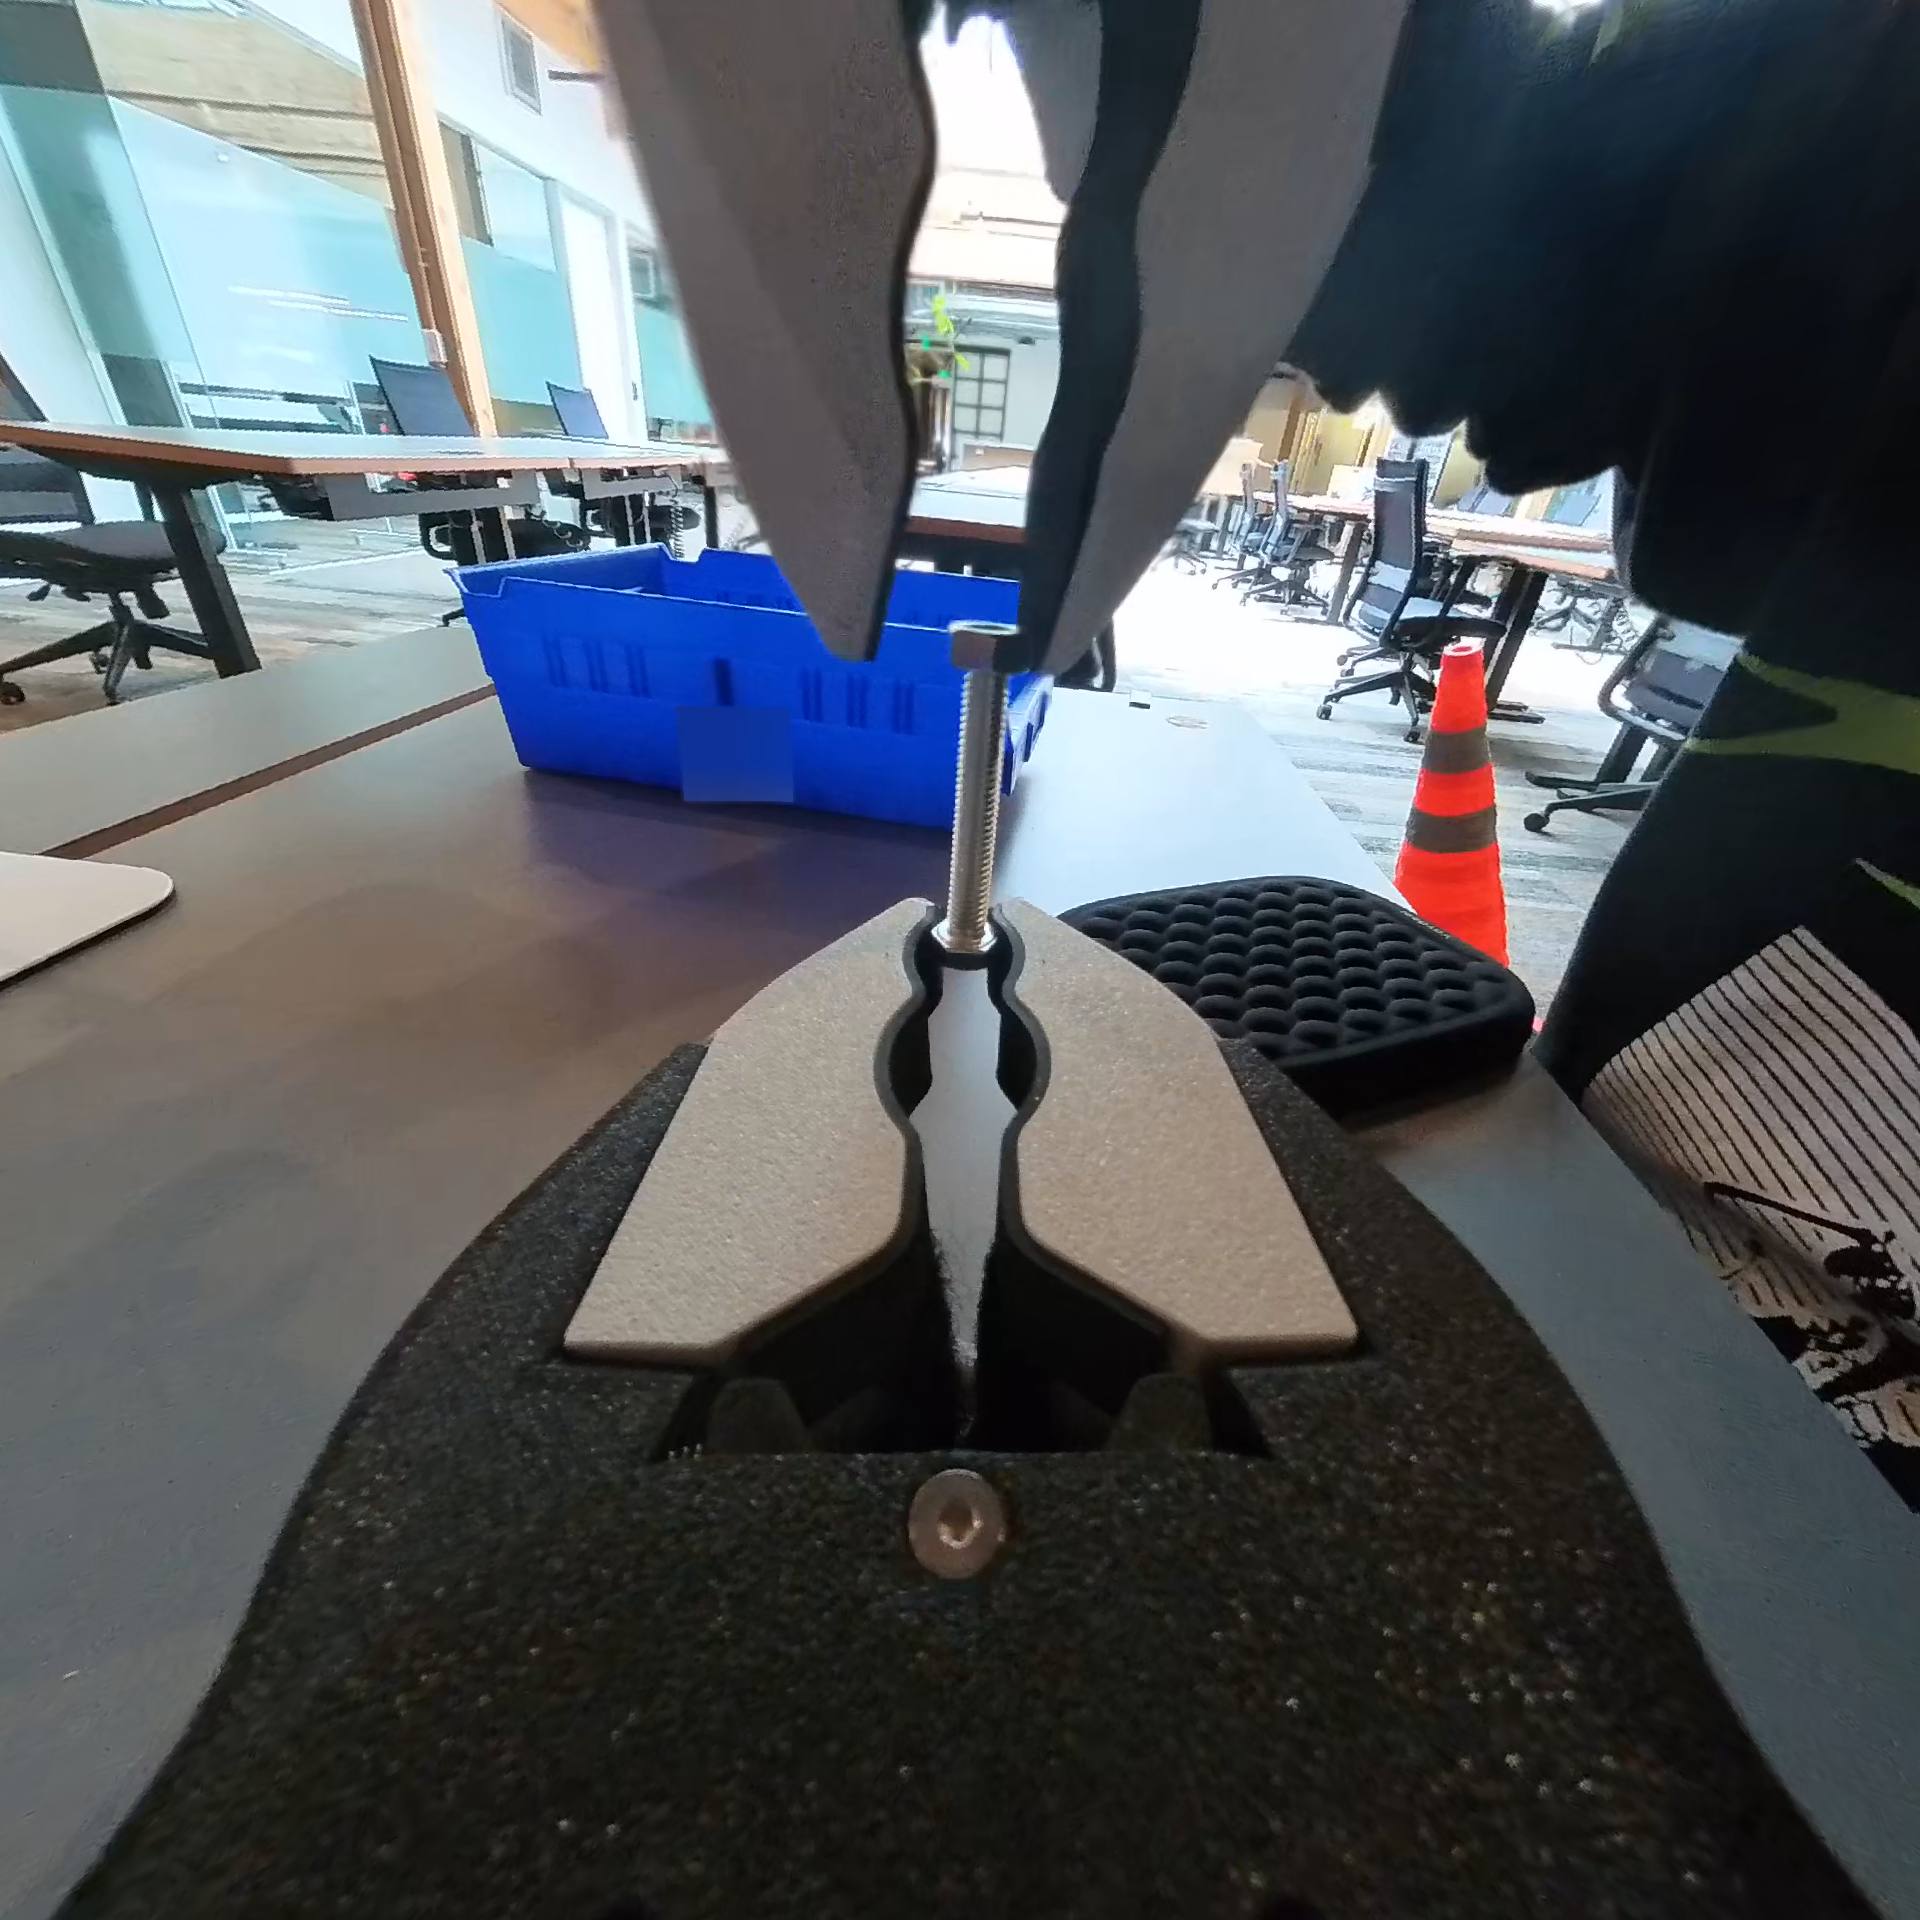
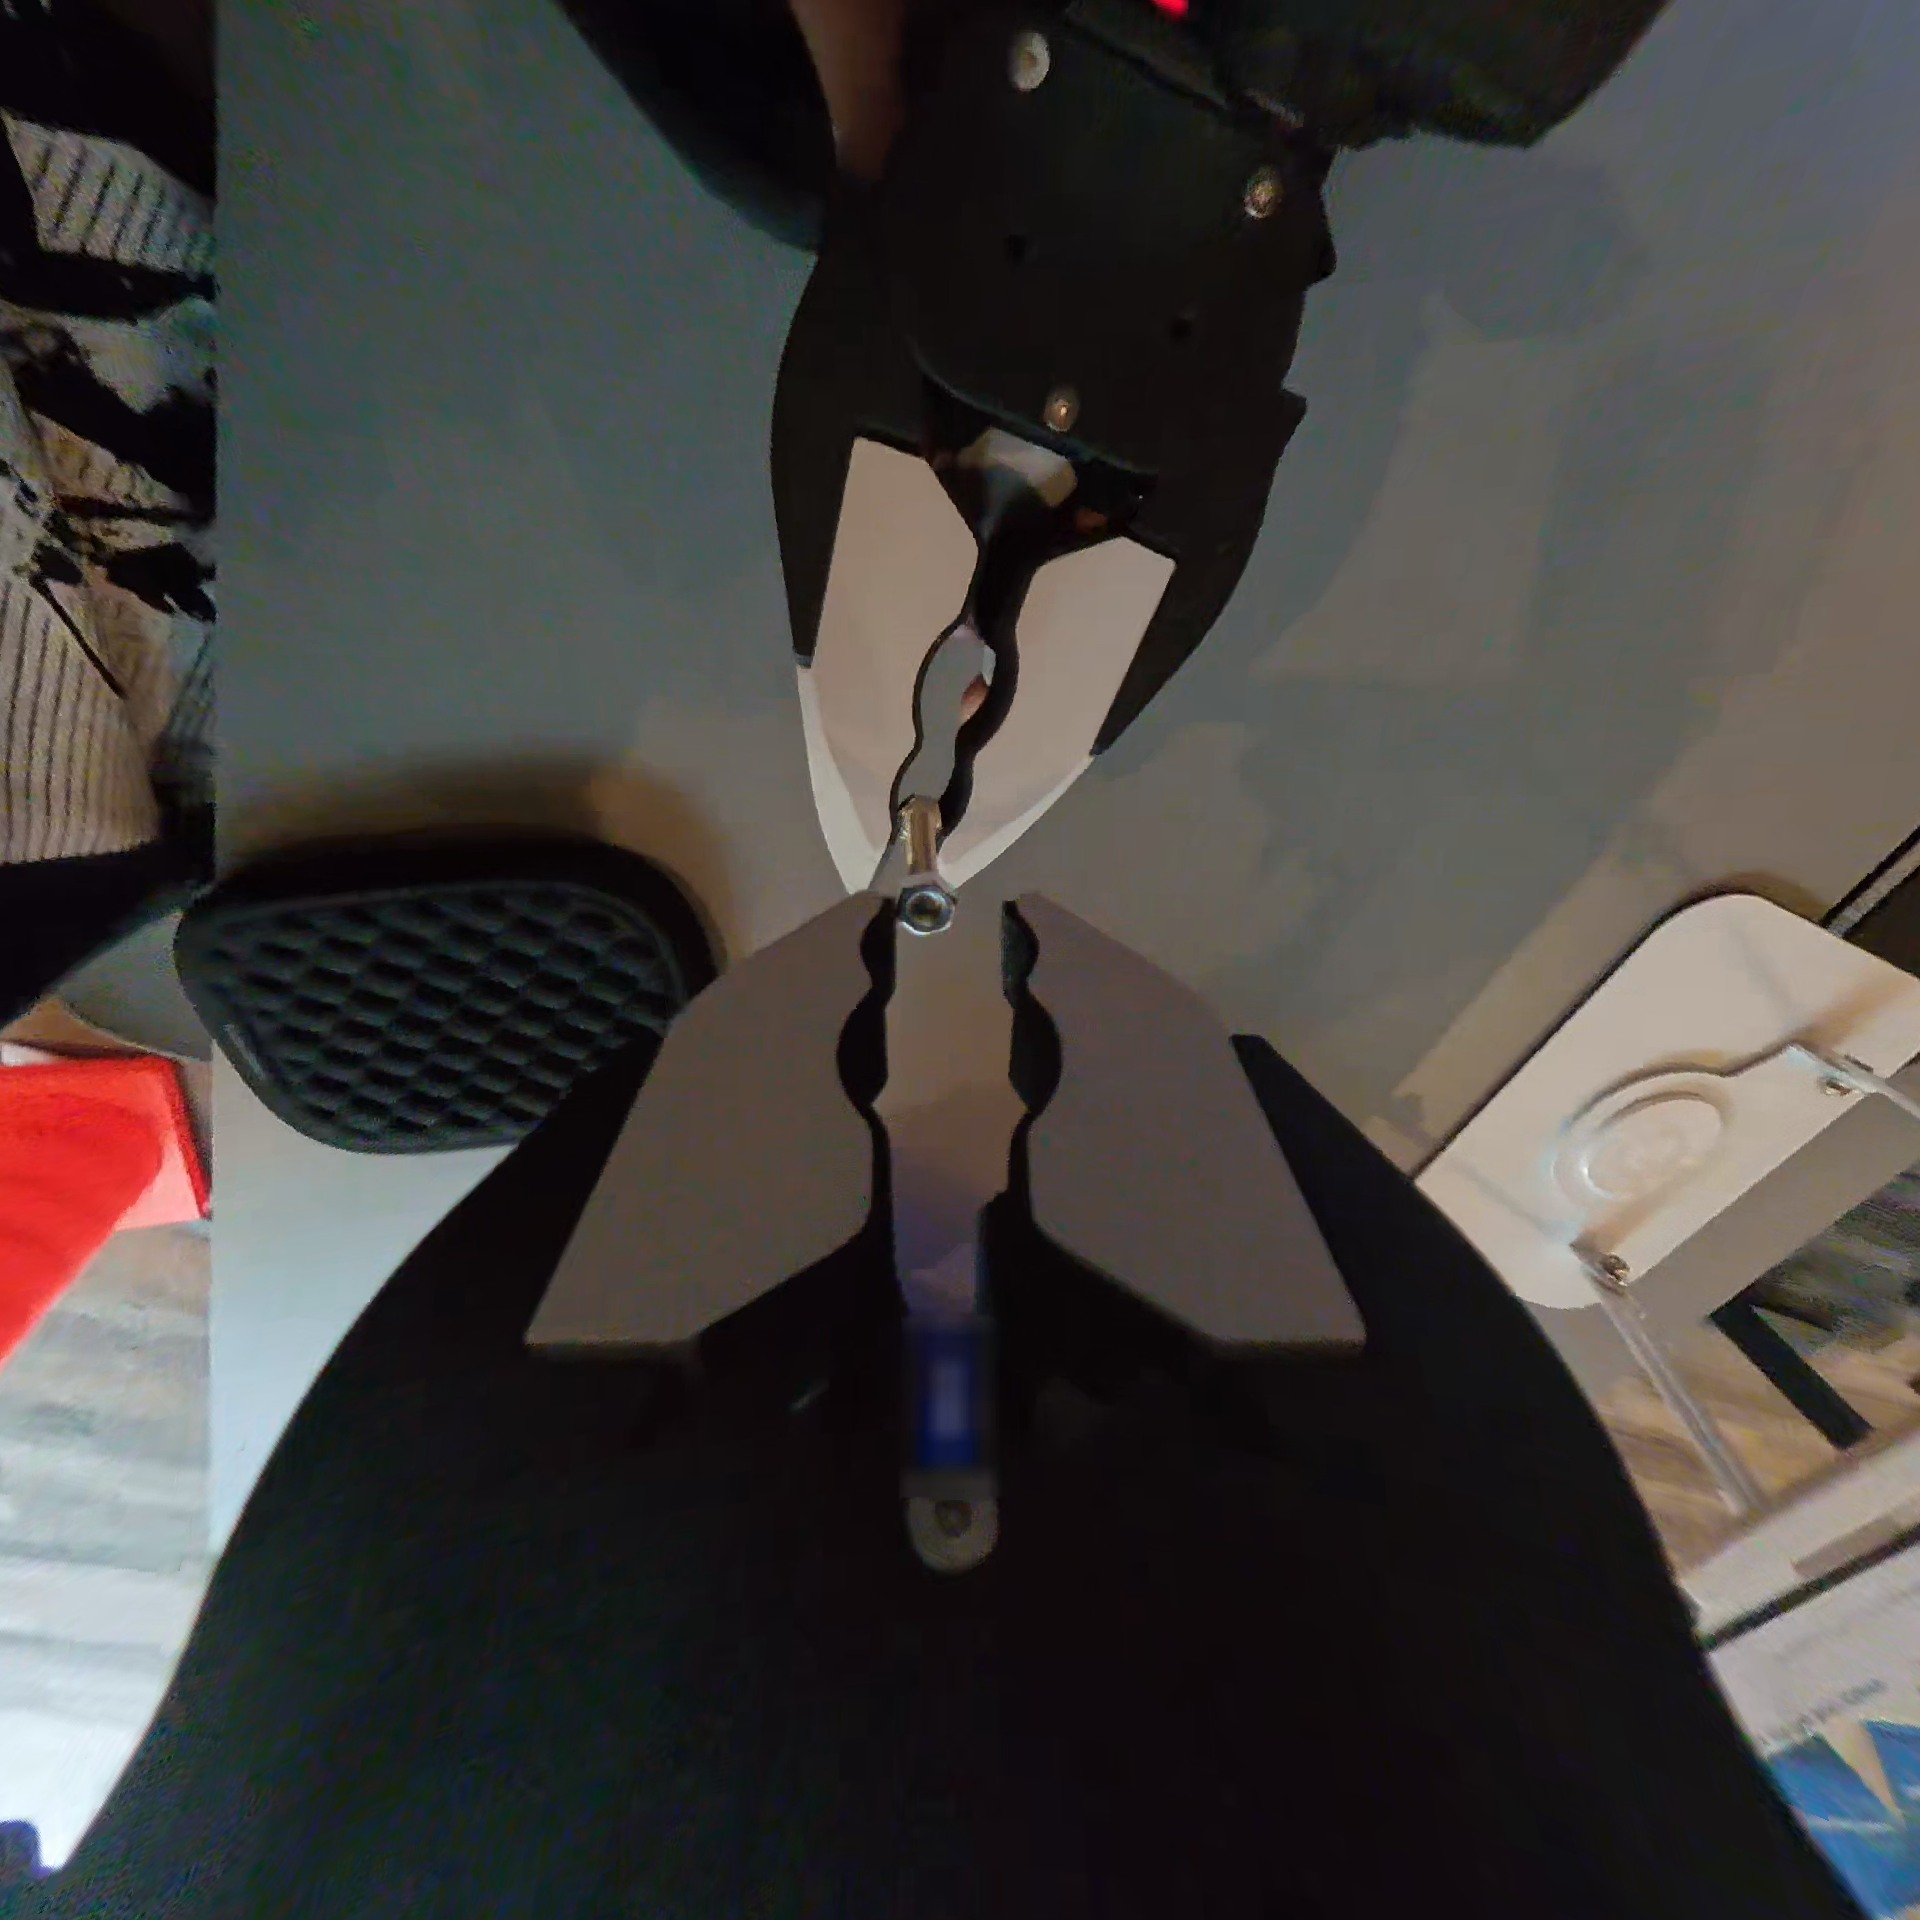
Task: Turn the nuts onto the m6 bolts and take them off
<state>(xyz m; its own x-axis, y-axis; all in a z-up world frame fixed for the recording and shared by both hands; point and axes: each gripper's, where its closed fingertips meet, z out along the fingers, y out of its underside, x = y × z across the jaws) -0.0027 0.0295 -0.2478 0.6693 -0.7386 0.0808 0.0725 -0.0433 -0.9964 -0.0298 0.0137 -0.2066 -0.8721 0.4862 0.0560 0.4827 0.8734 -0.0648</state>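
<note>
Gripping the lower end of a long silver threaded bolt [image 1: 981, 800], the left gripper [image 1: 966, 935] has its two grey textured fingers [image 1: 831, 1101] nearly together, the notches at their tips pinched around the shank just above a small metal collar. That bolt stands upright out of the fingertips, its far end pointing straight away from the table [image 1: 312, 1039].

Right at the top of the bolt sits a small silver hex nut [image 1: 977, 646]. Coming down from above, the right gripper [image 2: 945, 914] brackets that nut with its grey fingers spread. In the right wrist view the nut [image 2: 927, 911] lies against the inner edge of one finger, while a clear gap separates it from the other, so the nut is not clamped.

Beyond the left gripper's tips, farther along the dark grey table, a blue plastic bin [image 1: 644, 675] stands. Just beside the left gripper, on its right, lies a black rubber pad with a honeycomb pattern [image 1: 1309, 966]. Past that pad, off the table's edge, an orange traffic cone with grey bands [image 1: 1455, 810] stands on the floor. A white flat object [image 1: 73, 914] lies well off to the left gripper's other side.
</note>
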